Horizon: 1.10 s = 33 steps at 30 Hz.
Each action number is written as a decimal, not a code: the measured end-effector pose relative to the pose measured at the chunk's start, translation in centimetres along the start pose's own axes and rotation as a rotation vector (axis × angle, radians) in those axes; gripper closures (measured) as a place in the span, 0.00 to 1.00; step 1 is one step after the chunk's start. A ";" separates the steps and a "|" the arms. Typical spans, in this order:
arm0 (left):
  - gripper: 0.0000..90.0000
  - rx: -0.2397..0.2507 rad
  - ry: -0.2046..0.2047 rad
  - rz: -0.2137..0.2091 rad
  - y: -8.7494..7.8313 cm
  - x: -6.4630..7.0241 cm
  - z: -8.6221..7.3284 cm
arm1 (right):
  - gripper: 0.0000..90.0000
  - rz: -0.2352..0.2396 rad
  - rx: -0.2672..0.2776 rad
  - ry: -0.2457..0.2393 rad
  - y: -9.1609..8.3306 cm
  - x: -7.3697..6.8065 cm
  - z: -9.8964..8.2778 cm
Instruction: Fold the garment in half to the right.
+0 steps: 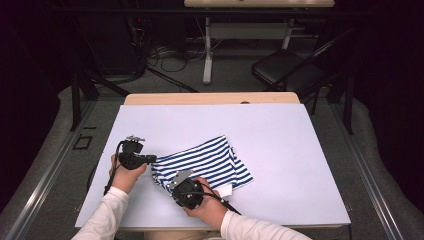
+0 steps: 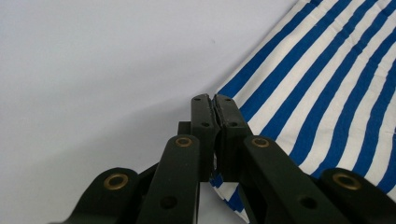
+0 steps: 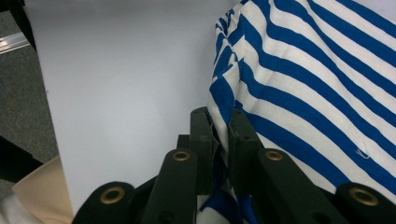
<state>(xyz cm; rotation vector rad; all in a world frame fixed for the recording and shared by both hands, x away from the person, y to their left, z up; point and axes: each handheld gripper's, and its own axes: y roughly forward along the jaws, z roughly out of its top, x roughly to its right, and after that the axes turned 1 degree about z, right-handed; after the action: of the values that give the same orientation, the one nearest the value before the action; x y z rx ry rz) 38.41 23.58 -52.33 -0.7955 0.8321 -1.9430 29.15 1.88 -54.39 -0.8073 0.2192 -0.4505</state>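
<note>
A pale sheet (image 1: pixel 280 150) covers the wooden table (image 1: pixel 210 98); grey carpet (image 1: pixel 60 125) lies around it; a black chair (image 1: pixel 285 70) stands beyond, near tangled cables (image 1: pixel 167 57); darkness surrounds everything.

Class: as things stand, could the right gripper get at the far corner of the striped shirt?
Probably not yet: the right gripper is shut on the striped shirt near edge; it must let go first.

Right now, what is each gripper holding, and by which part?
Both hold the striped shirt: left gripper pinches its edge at a corner, right gripper a bunched fold at its edge.
</note>
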 end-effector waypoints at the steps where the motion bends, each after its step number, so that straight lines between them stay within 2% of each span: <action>1: 0.98 0.002 -0.005 0.000 -0.2 0.0 -0.2 | 0.92 0.003 0.000 -0.002 0.0 0.0 0.0; 17: 0.98 0.018 -0.018 -0.006 -1.8 -0.3 -2.2 | 0.92 0.039 0.004 -0.018 -0.4 -0.8 -0.1; 33: 0.98 0.034 -0.020 -0.004 -2.1 -0.1 -2.7 | 0.92 0.048 0.014 -0.014 -0.7 -1.2 -0.2</action>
<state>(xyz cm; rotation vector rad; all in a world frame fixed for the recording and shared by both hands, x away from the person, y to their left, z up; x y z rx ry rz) 35.43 25.20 -52.24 -0.7957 0.7845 -1.9453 27.84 1.86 -54.02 -0.7894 0.2217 -0.4010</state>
